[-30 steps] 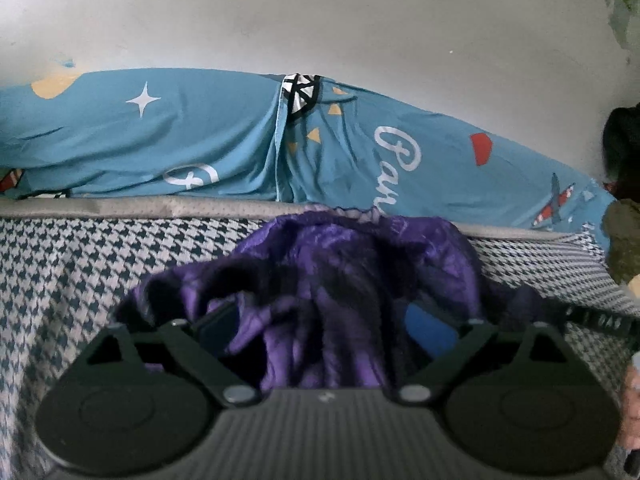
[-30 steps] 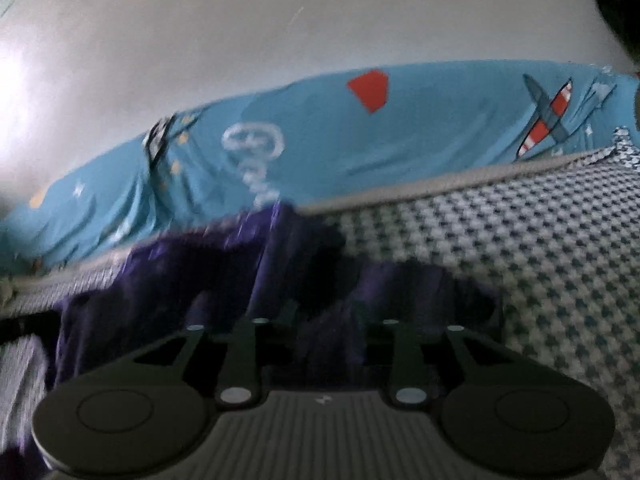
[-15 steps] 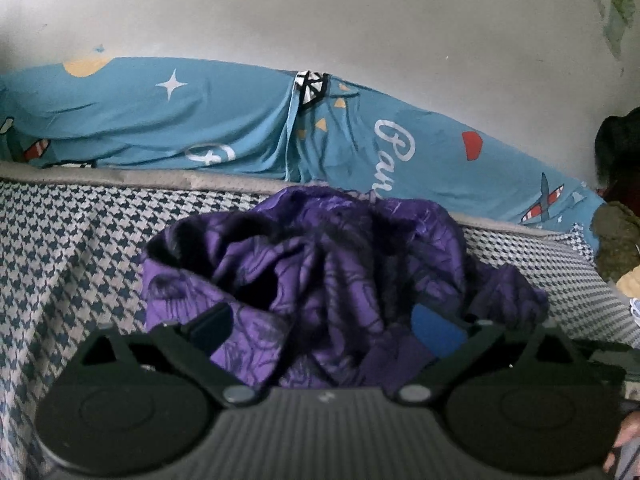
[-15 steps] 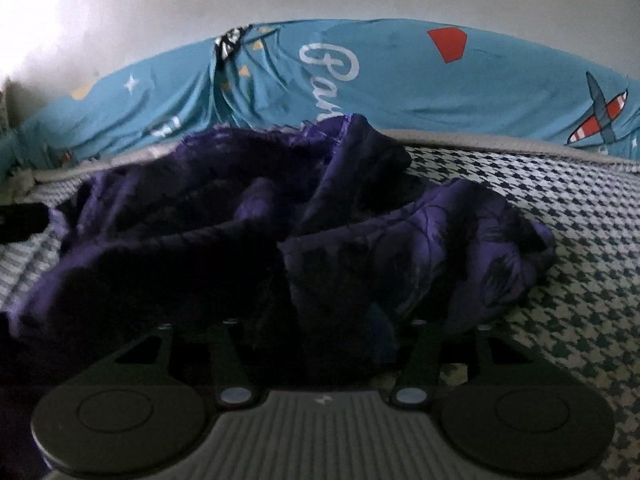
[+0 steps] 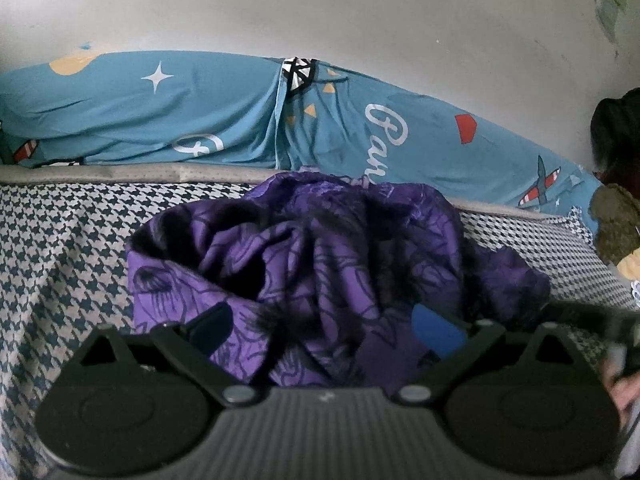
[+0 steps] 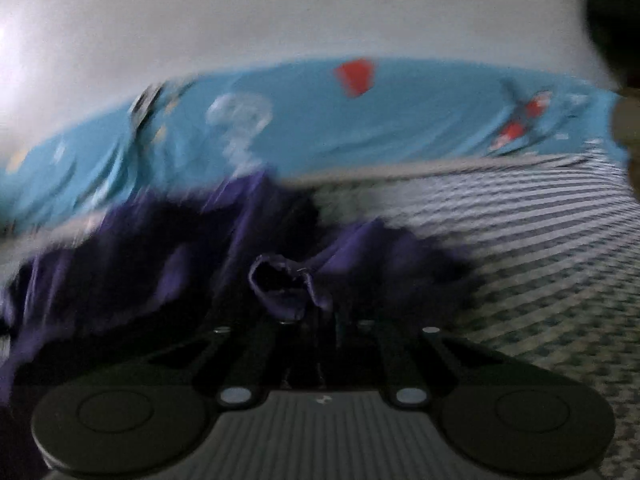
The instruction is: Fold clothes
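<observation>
We see a bed [image 5: 60, 248] covered in a blue-and-white houndstooth sheet, edged by a grey band along its far side. Beyond it a teal printed cover [image 5: 224, 120] with stars, lettering and planes lies against a pale wall [image 5: 320, 8]. The purple garment [image 5: 320, 264] sits crumpled on the sheet, directly ahead of the left gripper [image 5: 324, 328], whose jaws stand open on either side of it. The right gripper [image 6: 316, 320] has its jaws closed, pinching a fold of the garment; that view is blurred.

Purple garment [image 5: 320, 264]: thin cloth, slight sheen. Houndstooth cover [image 5: 60, 248]: woven, matt. Grippers: matt blk plastic.
</observation>
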Action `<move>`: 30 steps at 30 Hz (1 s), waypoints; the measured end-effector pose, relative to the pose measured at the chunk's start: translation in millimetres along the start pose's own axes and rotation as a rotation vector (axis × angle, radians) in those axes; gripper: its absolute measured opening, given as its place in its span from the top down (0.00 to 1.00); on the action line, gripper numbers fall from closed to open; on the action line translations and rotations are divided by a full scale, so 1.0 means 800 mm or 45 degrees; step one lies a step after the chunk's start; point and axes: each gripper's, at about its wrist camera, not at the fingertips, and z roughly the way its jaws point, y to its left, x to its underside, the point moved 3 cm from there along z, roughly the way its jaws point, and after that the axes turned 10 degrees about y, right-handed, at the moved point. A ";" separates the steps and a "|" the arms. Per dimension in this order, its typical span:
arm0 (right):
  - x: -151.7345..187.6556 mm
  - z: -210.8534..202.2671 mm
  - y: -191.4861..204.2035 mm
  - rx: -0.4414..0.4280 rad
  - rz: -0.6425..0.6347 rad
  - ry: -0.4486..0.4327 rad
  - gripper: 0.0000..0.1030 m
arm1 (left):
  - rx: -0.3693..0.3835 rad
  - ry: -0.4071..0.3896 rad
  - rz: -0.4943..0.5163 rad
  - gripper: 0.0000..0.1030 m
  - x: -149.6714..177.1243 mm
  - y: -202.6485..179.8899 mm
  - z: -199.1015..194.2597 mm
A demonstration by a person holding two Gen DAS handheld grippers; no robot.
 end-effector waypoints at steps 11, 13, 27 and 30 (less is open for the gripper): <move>-0.032 -0.071 -0.117 0.318 0.293 -0.307 0.92 | 0.013 -0.003 0.072 0.00 0.009 -0.015 0.007; -0.034 -0.077 -0.140 0.377 0.339 -0.338 0.92 | 0.019 -0.007 0.101 0.00 0.012 -0.019 0.007; -0.007 -0.112 -0.291 0.628 0.777 -0.328 0.80 | 0.071 0.002 0.182 0.00 0.023 -0.036 0.014; -0.003 -0.111 -0.297 0.533 0.780 -0.266 0.78 | 0.072 0.001 0.183 0.00 0.024 -0.036 0.014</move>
